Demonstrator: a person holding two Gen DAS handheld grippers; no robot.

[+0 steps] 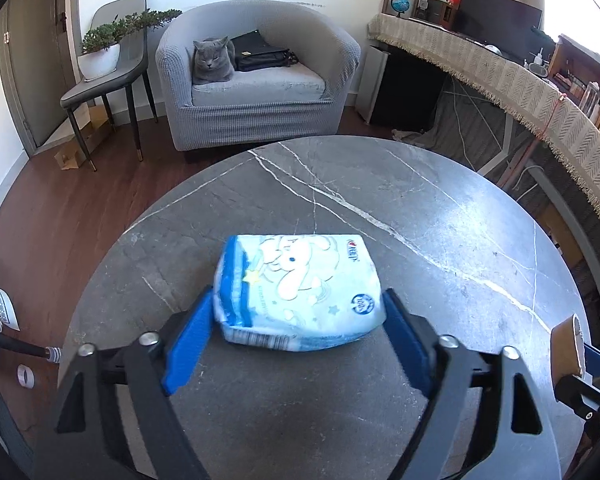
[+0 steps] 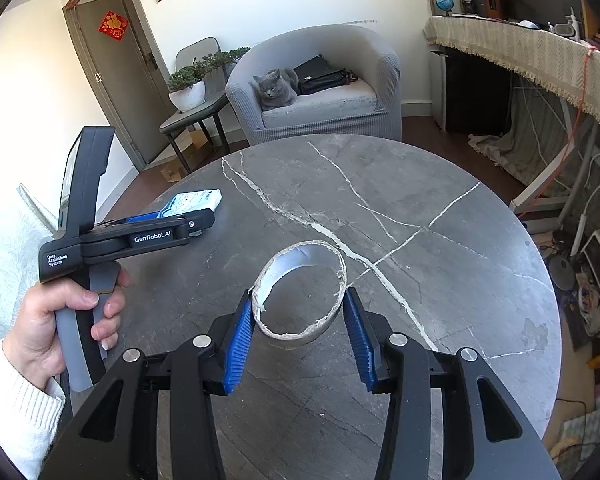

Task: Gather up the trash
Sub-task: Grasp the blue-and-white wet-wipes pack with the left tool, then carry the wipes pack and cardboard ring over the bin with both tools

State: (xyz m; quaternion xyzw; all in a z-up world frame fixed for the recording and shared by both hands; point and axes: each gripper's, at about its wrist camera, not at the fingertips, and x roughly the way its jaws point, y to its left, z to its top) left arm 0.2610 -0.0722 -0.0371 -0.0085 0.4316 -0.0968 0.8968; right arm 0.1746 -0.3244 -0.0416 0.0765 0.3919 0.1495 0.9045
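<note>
A blue and white tissue pack (image 1: 300, 288) with a cartoon dog lies on the round grey marble table (image 1: 440, 220). My left gripper (image 1: 300, 316) is closed around the pack, both blue pads against its sides. The pack also shows in the right wrist view (image 2: 192, 202), beside the left gripper body (image 2: 148, 236). My right gripper (image 2: 298, 314) is shut on an empty cardboard tape roll (image 2: 300, 292), pads touching both its sides, just above the table (image 2: 440, 280). The roll shows at the right edge of the left wrist view (image 1: 568, 346).
A grey armchair (image 1: 256, 76) with a grey cat (image 1: 212, 60) and a black bag stands beyond the table. A chair with a potted plant (image 1: 100, 52) is at the left. A cloth-covered desk (image 1: 520, 76) runs along the right. A small tape roll (image 1: 25, 376) lies on the floor.
</note>
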